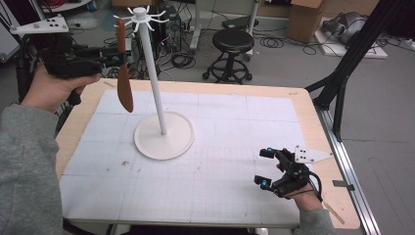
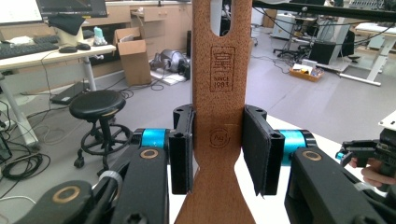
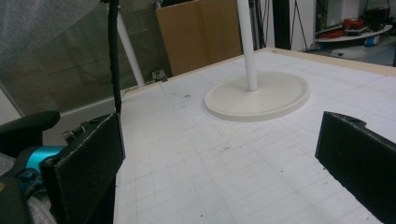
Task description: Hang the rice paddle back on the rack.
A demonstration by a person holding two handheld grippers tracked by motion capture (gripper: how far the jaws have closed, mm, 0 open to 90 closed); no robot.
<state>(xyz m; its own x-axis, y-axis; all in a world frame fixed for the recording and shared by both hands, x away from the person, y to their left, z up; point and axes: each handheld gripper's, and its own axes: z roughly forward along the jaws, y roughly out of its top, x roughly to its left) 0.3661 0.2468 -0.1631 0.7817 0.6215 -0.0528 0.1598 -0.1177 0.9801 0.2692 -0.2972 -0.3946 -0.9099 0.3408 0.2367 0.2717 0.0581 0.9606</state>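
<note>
A brown wooden spatula (image 1: 123, 73) hangs upright, blade down, left of the white rack's pole (image 1: 154, 73). My left gripper (image 1: 113, 56) is shut on its handle, raised at the table's far left corner. In the left gripper view both pads press the flat handle (image 2: 219, 93), which has a slot near its top. The rack's hooks (image 1: 142, 14) spread out just right of the handle's top. The round base (image 1: 164, 135) rests on the white mat. My right gripper (image 1: 265, 168) rests low at the near right of the table, open with nothing between its fingers (image 3: 88, 163).
The white gridded mat (image 1: 220, 161) covers the wooden table. A black stool (image 1: 232, 44) and tangled cables lie on the floor beyond the far edge. A black frame leg (image 1: 347, 63) stands at the right. Cardboard boxes sit further back.
</note>
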